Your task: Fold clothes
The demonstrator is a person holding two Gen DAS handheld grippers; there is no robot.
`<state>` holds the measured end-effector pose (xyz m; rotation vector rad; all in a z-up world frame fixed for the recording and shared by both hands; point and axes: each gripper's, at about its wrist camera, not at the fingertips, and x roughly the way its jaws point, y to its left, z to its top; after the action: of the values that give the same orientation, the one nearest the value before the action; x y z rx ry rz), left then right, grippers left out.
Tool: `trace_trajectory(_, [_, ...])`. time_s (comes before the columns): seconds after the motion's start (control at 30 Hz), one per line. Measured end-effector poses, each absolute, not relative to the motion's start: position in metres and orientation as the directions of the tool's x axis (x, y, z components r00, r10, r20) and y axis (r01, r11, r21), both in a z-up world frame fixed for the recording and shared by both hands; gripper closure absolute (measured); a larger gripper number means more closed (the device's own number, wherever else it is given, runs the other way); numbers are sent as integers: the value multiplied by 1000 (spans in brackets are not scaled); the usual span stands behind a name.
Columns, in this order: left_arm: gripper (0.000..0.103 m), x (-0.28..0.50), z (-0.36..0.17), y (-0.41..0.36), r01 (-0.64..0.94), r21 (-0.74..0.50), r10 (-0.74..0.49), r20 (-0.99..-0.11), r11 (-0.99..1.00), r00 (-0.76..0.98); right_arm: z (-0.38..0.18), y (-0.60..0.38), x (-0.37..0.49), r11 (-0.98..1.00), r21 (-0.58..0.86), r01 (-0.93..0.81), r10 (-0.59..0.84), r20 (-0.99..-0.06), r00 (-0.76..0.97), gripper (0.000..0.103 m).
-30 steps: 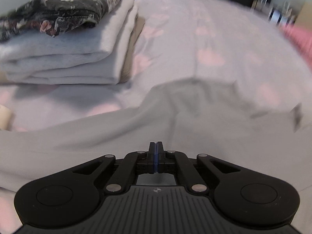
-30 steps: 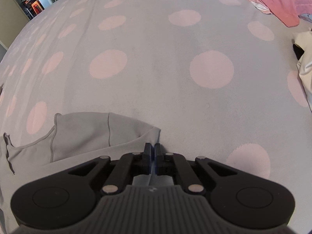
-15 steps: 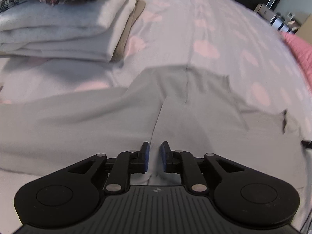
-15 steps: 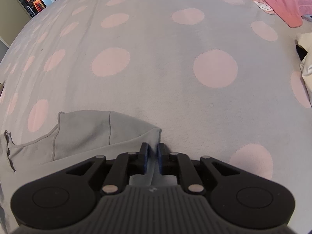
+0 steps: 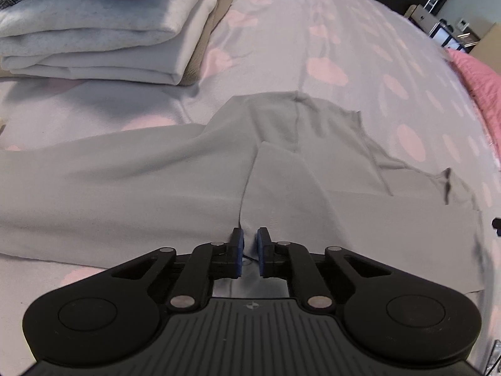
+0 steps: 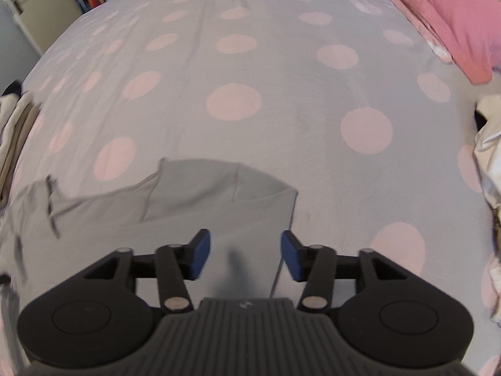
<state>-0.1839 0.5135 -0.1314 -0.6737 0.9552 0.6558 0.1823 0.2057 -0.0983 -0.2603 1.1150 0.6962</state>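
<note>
A light grey garment (image 5: 156, 181) lies spread on the bed, with one edge folded over near the middle. My left gripper (image 5: 249, 244) hovers low over its folded edge, jaws a little apart and holding nothing. In the right wrist view the same garment (image 6: 200, 194) shows its folded corner. My right gripper (image 6: 245, 252) is wide open just above that corner, empty.
A stack of folded clothes (image 5: 103, 34) with a dark floral piece on top sits at the back left. The bed cover (image 6: 238, 100) is grey with pink dots. A pink blanket (image 6: 454, 22) lies at the far right, and crumpled white cloth (image 6: 488, 163) at the right edge.
Both grippers were shut on the grey garment's edge a second ago. Both have opened and let it go, the right one widely. The garment now lies flat, folded over.
</note>
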Motion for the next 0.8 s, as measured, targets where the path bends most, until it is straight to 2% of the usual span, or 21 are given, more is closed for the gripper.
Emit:
trace_trajectory(0.23, [96,-196,-111,509,-740,-244,189,-874,627,448,-69,177,131,714,119,-690,389,-887,250,44])
trace_trajectory(0.37, [96,-202,-120,508,-748,-236,163,-894,620,417,-65,158,103,713,106,-693,379,-890,254,40])
trace_trajectory(0.6, [93,-215,-121,509,-769,-227,200,-886,597,417,-82,123,60,756,217,-618,421,-884,204,40])
trace_trajectory(0.8, [90,-232,-102,504,-754,-209,234,-870,623,434,-101,124,-1,739,247,-627,443,-879,176,40])
